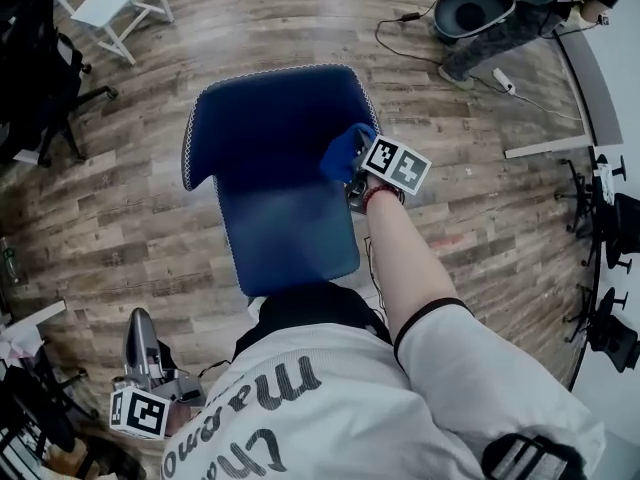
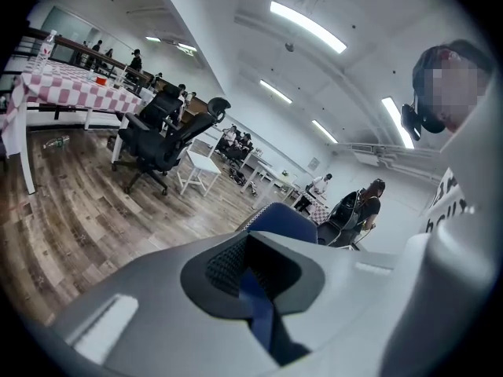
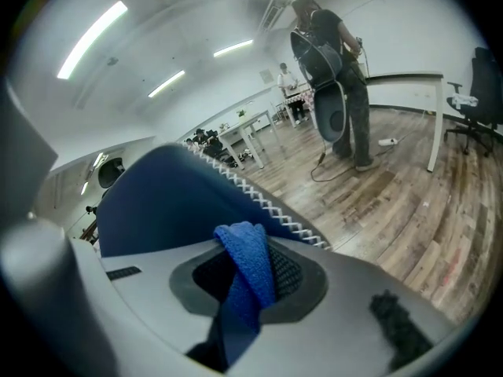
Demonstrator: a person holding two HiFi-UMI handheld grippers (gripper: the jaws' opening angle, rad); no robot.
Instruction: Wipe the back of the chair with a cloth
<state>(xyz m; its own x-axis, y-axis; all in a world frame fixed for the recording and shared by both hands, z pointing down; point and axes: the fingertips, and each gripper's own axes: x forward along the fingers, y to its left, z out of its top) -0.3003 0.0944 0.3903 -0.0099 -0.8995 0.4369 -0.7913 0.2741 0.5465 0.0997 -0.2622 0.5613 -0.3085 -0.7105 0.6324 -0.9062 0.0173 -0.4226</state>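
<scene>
Chair (image 1: 270, 128): blue, with a white-stitched rim, standing on the wood floor (image 1: 480, 198) right in front of the person; in the head view the back is the upper part and the seat is nearer the body.
Cloth (image 1: 345, 151): blue, bunched, at the right edge of the chair back; in the right gripper view it lies against the blue surface just inside the stitched rim.
Right gripper (image 1: 352, 163): arm stretched forward, jaws clamped on the cloth, whose fold sticks up out of them.
Left gripper (image 1: 140, 323): held low at the person's left side, well apart from the chair; jaws together, nothing between them.
Background: a person (image 3: 342, 69) stands farther off on the floor.
</scene>
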